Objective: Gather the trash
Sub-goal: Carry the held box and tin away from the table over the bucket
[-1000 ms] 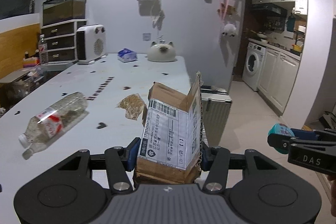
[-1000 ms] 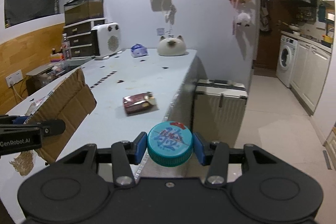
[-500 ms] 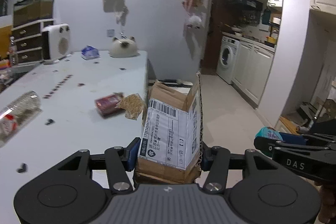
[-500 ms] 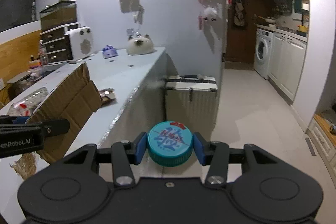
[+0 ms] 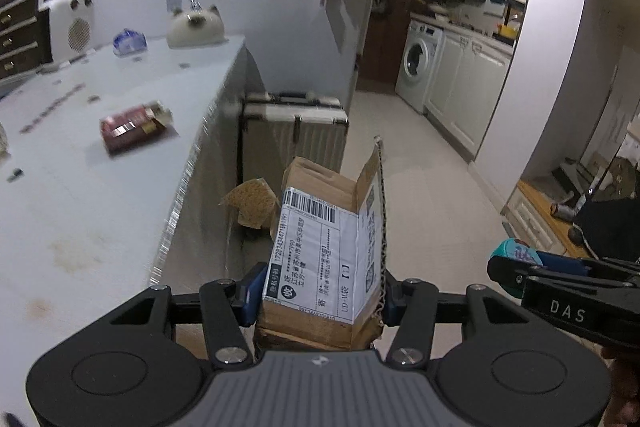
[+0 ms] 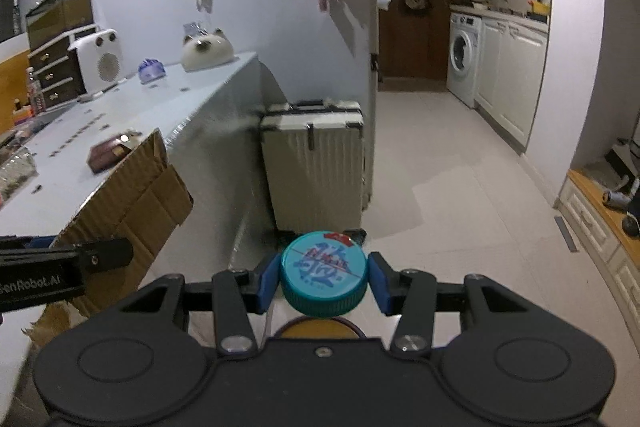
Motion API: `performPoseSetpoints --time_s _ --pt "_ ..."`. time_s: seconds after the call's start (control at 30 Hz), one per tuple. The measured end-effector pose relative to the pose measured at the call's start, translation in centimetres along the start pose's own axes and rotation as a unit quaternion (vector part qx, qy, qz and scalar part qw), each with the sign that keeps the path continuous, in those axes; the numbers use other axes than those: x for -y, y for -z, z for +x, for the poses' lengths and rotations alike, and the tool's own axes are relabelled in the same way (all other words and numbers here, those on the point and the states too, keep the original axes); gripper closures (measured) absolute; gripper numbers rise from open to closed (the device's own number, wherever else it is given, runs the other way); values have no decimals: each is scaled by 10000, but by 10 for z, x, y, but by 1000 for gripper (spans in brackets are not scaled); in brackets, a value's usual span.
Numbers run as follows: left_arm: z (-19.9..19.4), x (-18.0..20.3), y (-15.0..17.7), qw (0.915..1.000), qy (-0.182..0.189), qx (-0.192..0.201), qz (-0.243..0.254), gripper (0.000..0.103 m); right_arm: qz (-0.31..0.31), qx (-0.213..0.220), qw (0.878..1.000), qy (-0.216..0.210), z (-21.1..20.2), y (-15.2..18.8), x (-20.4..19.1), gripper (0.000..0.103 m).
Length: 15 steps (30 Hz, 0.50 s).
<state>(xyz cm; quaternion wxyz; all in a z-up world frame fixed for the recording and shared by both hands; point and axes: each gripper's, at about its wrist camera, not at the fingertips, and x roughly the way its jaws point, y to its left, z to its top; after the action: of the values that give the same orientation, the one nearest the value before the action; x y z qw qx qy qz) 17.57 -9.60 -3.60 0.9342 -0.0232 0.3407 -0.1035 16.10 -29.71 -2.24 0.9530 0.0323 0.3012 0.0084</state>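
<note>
I have both hands loaded. My left gripper [image 5: 320, 293] pinches a torn cardboard box [image 5: 326, 251] by its lower end, pads pressed on both sides, so the box stands up ahead of the jaws with its long axis pointing away from me and the shipping label facing the camera. My right gripper [image 6: 323, 277] clamps a teal jar lid [image 6: 323, 273] across its rim; there seems to be a jar under it, but I can't tell.

Both loads hang past the table's right edge [image 5: 188, 179], over open floor [image 6: 460, 187], with the suitcase [image 6: 314, 163] standing against the table's end ahead of me. No bin shows in either view, so I judge the next move turns on finding one somewhere down the floor.

A red packet [image 5: 134, 125] lies on the table near that right edge, off to the left of my left jaws, the nearer hand for it once the box is dropped.
</note>
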Motion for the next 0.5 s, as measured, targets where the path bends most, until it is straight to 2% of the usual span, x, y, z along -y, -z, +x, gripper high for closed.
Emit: performPoseSetpoints --time_s 0.3,0.5 --pt "78 22 35 9975 -33 -707 5 49 93 -554 9984 85 53 28 31 55" --pt "131 24 55 9941 -131 -1077 -46 49 169 -1007 9947 112 99 52 50 55"
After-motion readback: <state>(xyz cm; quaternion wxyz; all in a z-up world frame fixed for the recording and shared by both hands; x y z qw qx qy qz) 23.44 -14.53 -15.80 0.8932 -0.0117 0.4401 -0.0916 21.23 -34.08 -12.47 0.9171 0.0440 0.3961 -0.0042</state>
